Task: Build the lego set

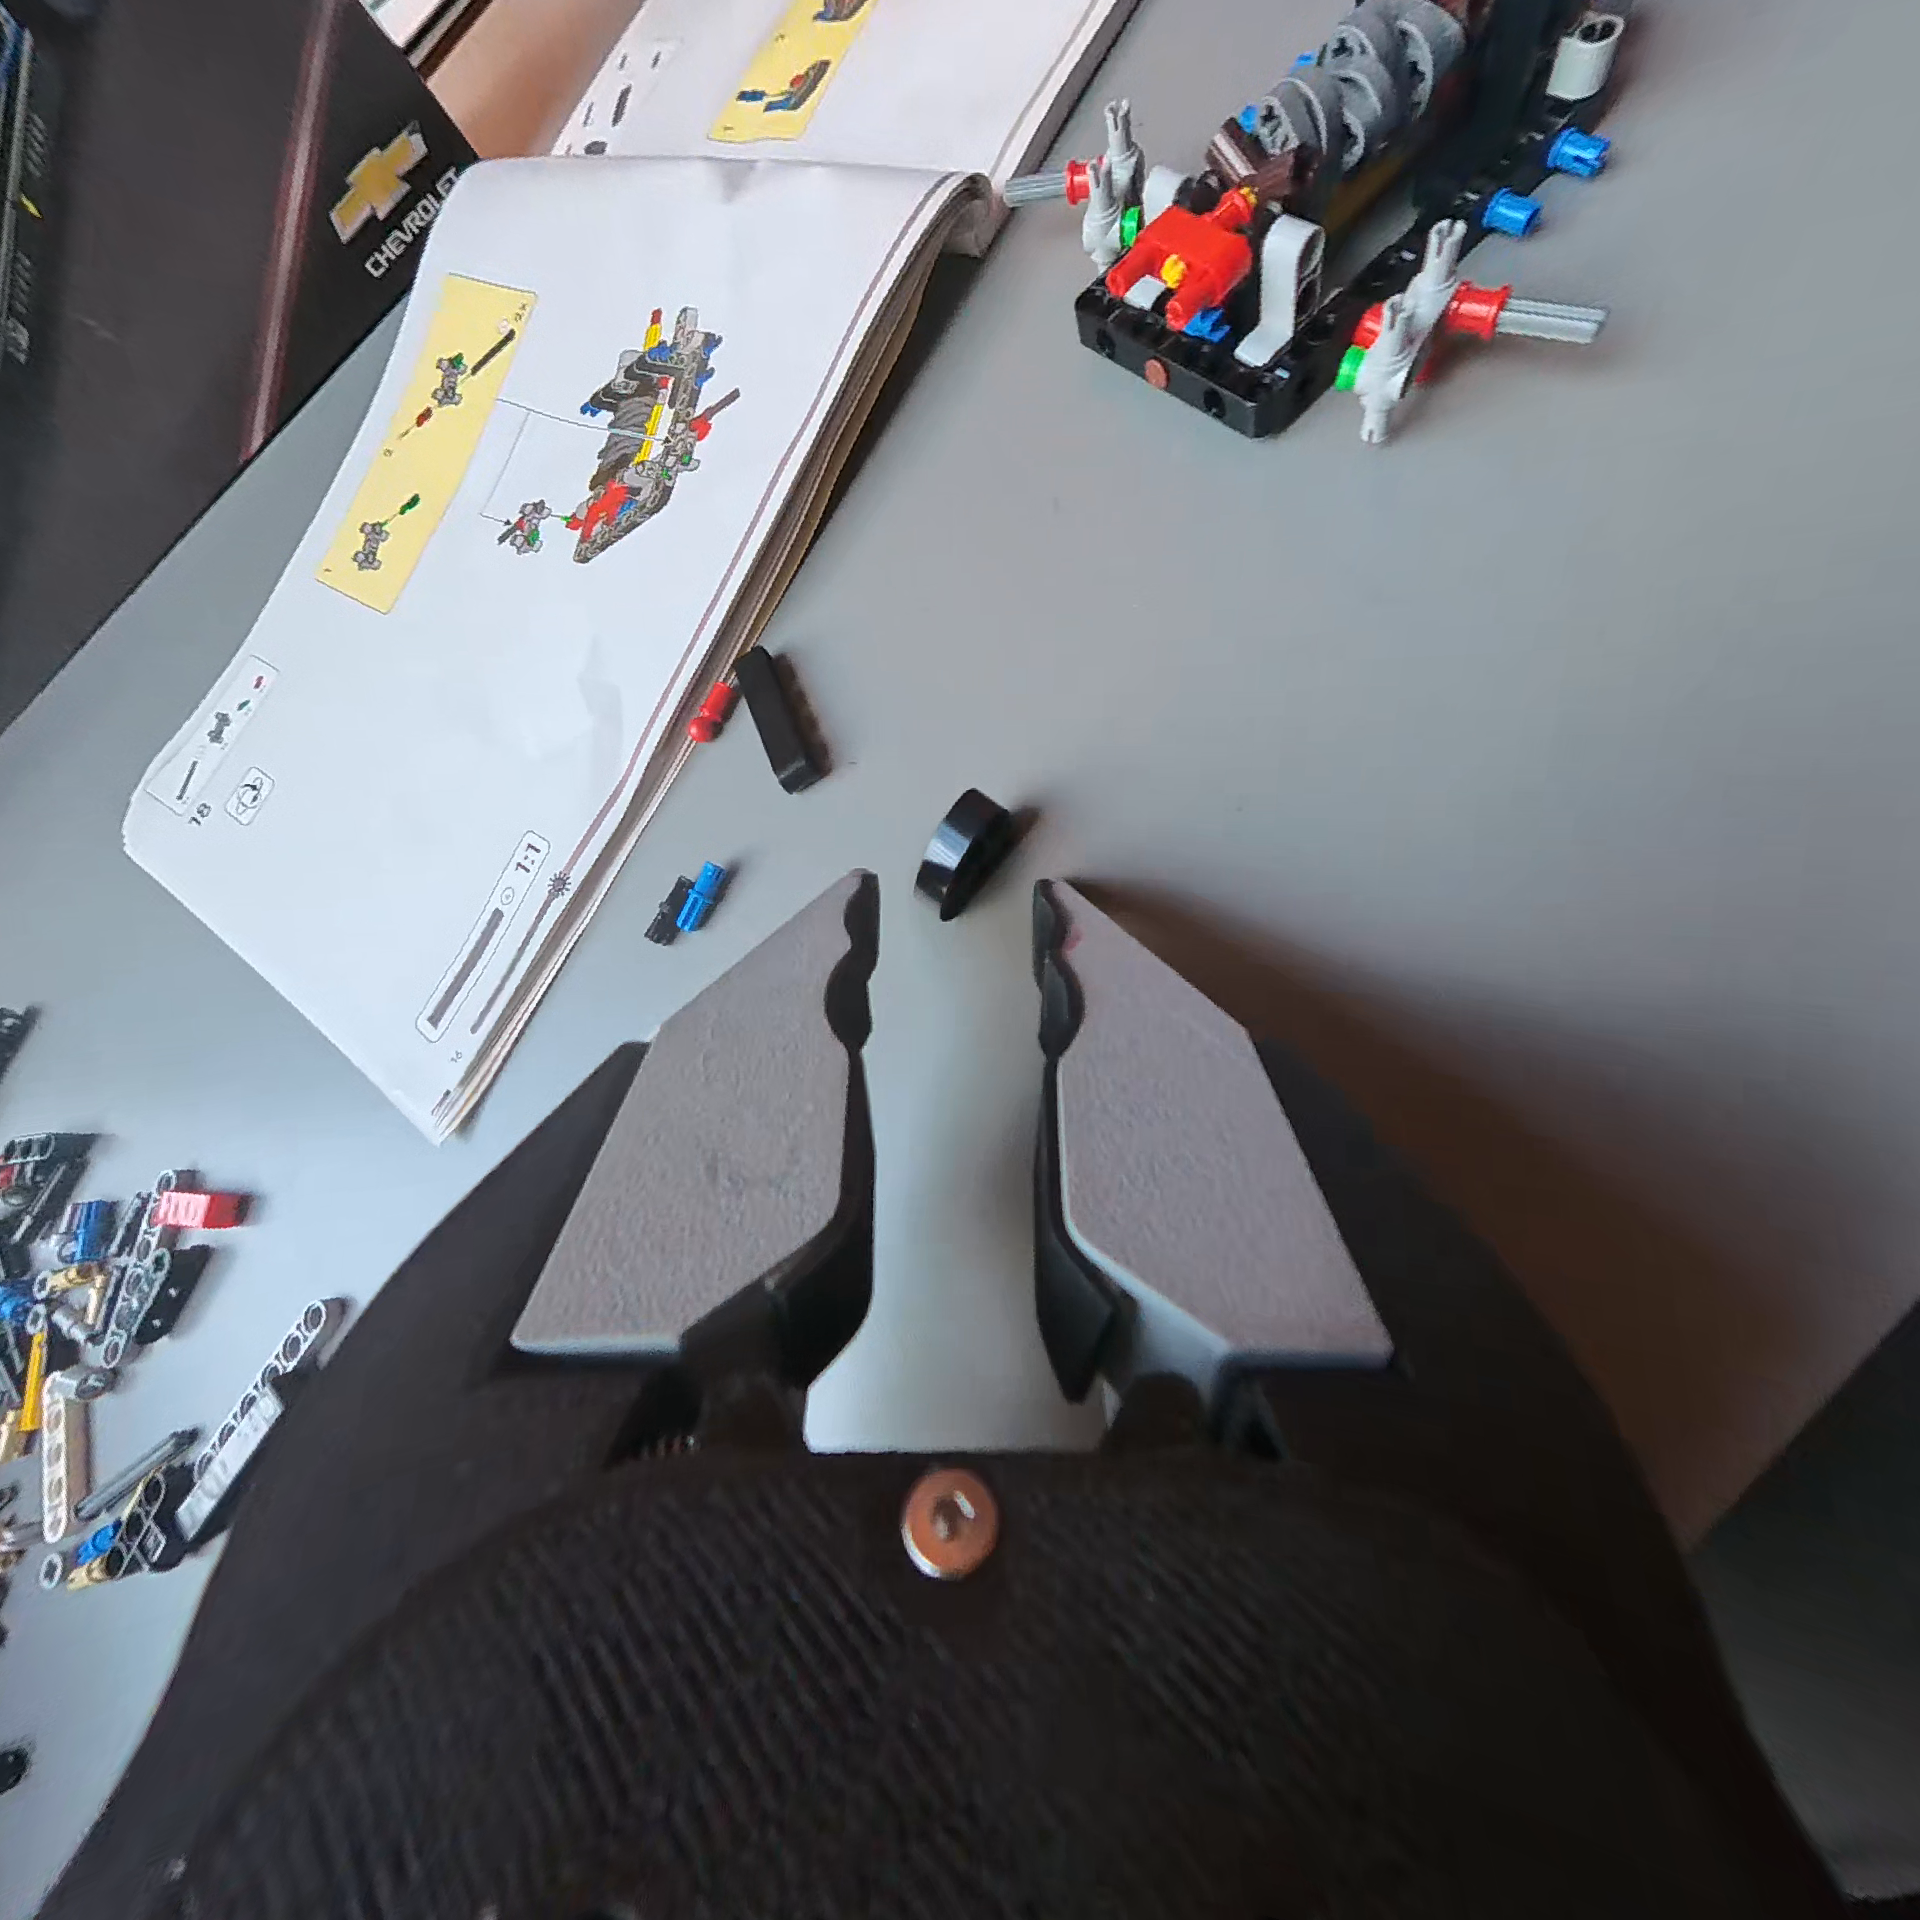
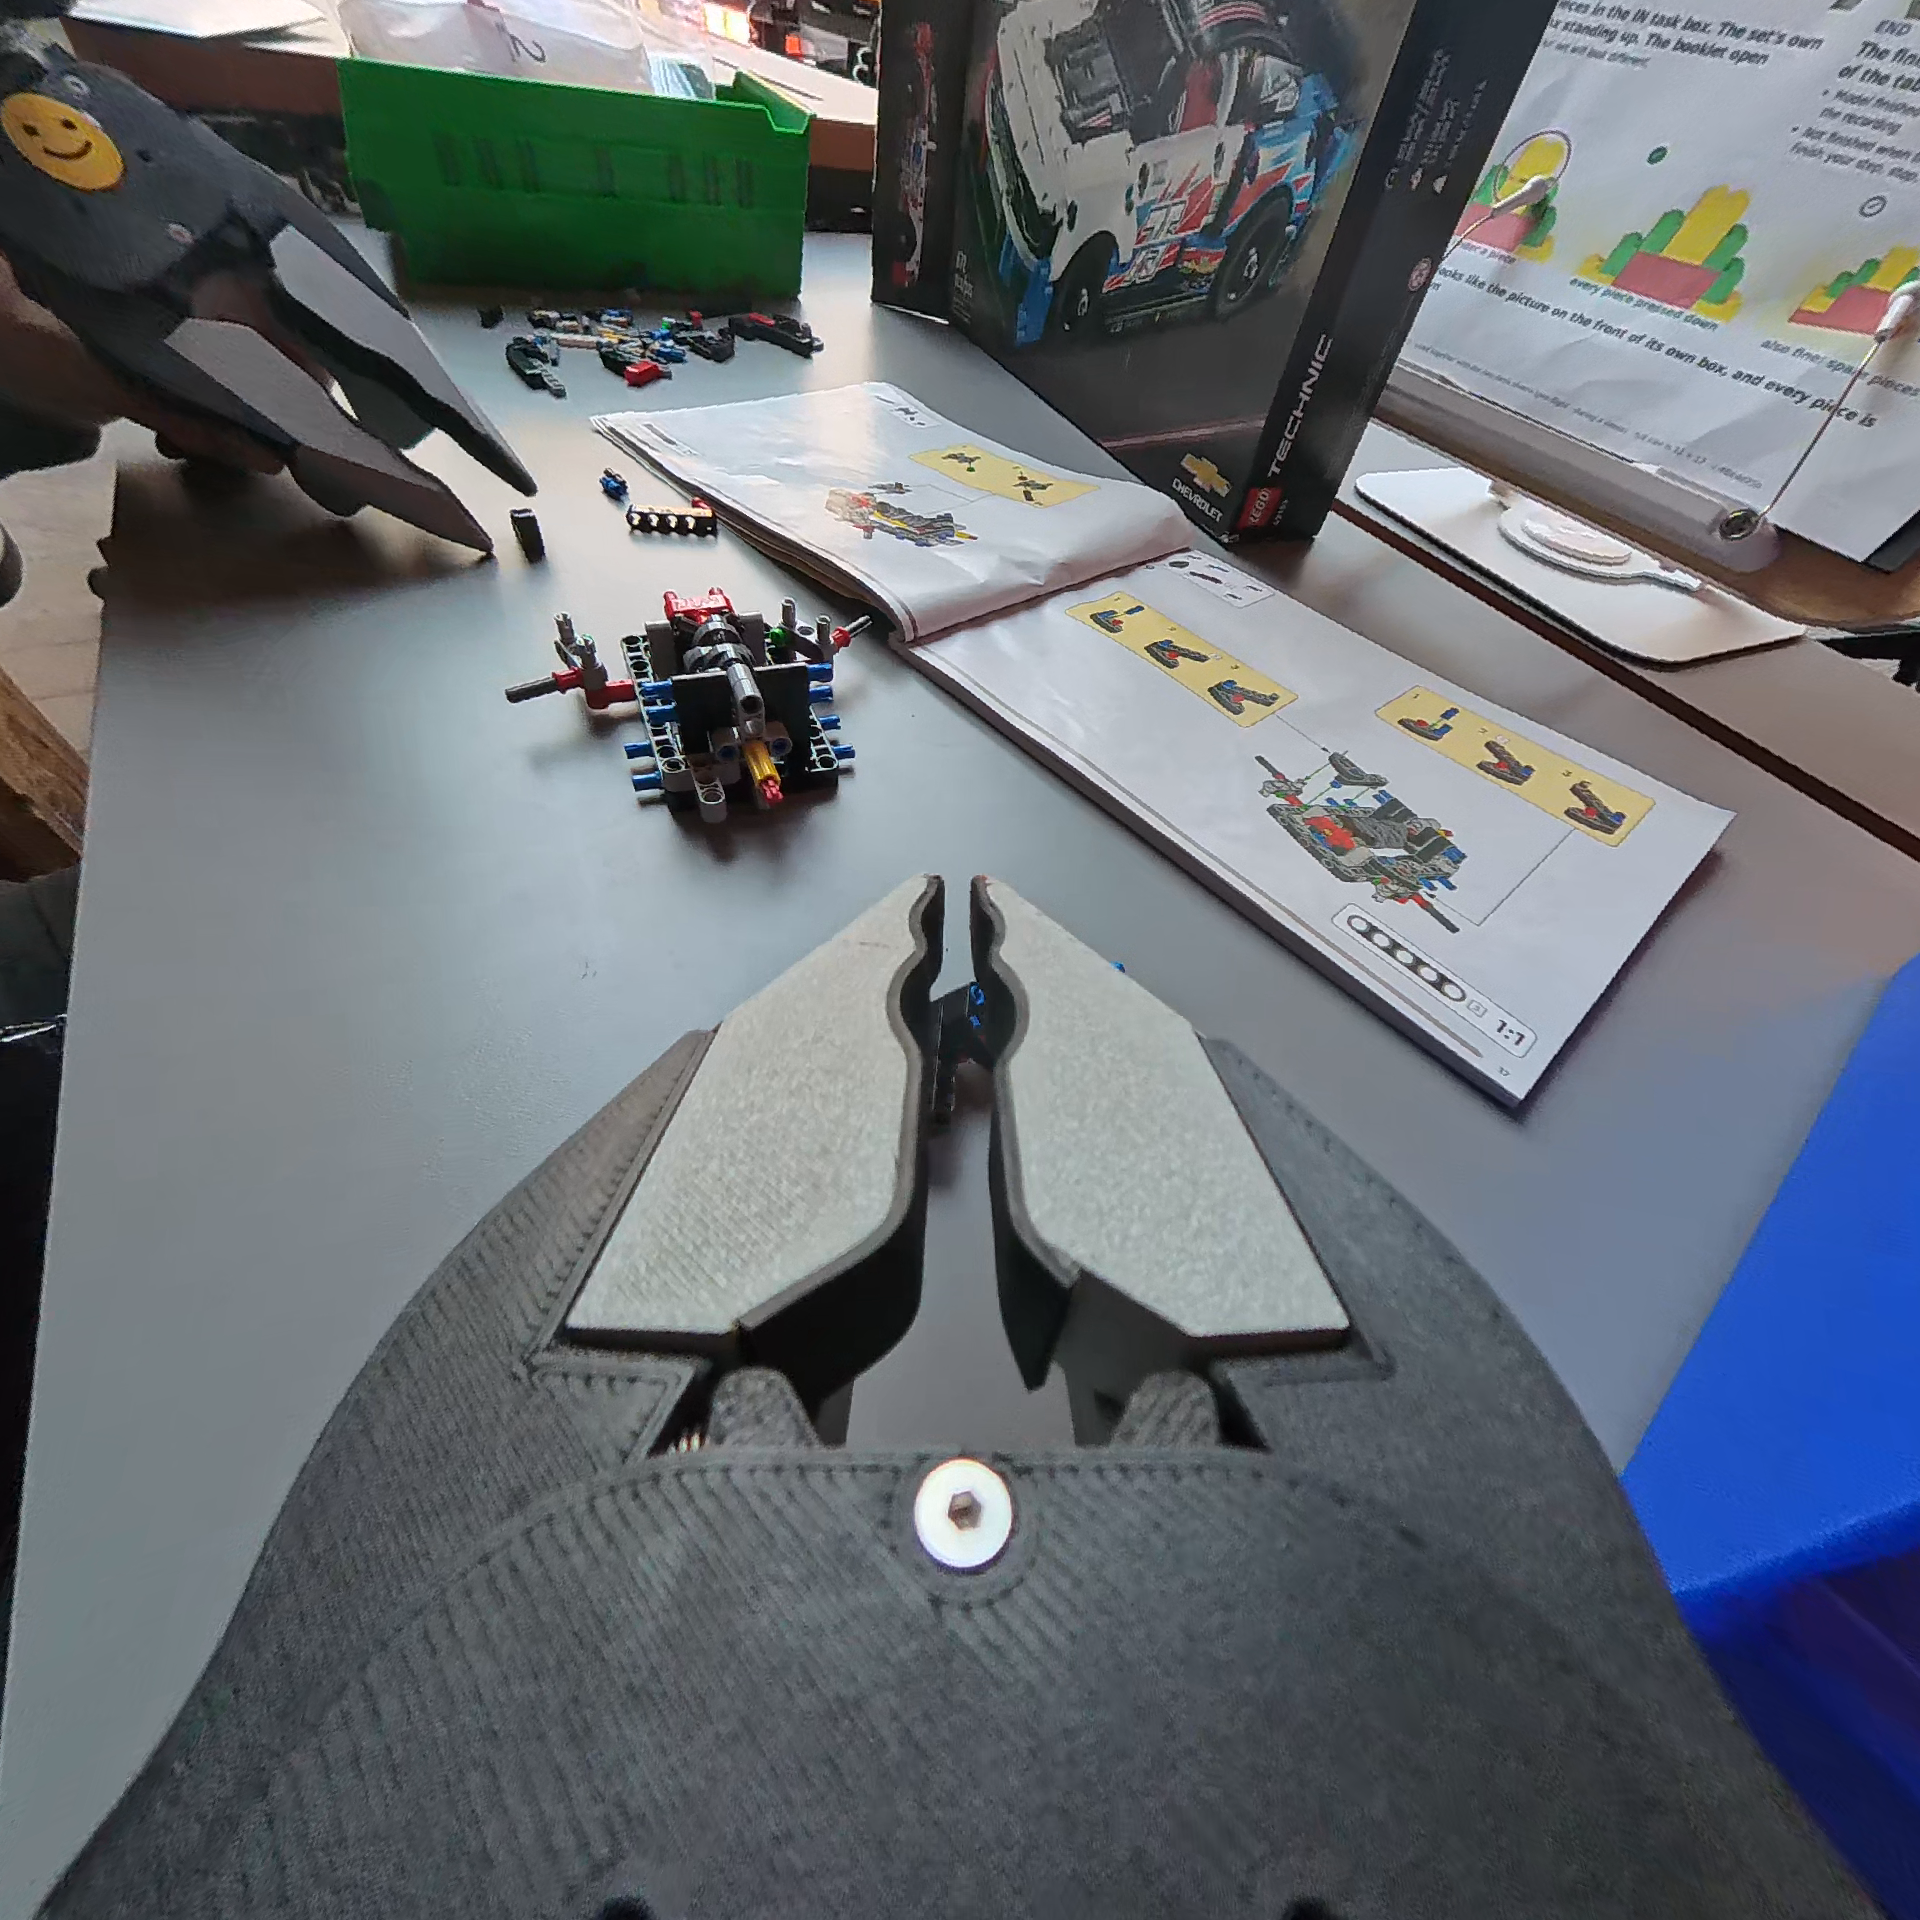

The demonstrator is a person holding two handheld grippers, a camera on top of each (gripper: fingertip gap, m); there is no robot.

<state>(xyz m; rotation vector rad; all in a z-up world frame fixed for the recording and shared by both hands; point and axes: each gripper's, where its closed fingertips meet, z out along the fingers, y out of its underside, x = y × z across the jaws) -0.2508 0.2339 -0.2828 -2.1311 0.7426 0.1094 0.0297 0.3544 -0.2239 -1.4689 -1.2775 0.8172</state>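
grey tabletop [image 1: 1351, 675] | black printed set box [image 2: 1143, 208] at 1 o'clock in R view, car picture + maker logos, wording skipped | open paper instr. booklet [image 1: 499, 582] | part-built multicolour lego chassis [image 2: 727, 717], long axis toward R grip | L gripper [image 1: 956, 883] released, small round black lego piece [image 1: 964, 852] at 12 o'clock just off tips, L nearer | R gripper [image 2: 958, 894] clenched on small black-blue lego bit [image 2: 966, 1023], prob. a pin assy, partly hidden.

Lab-style workbench, grey table [image 2: 312, 935], green bin [image 2: 582, 177], posted instruction sheet [image 2: 1662, 229] (clipped upright)

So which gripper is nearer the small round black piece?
Left. The left gripper is open with the round black piece just off its tips; the right gripper is far back, shut on another piece.
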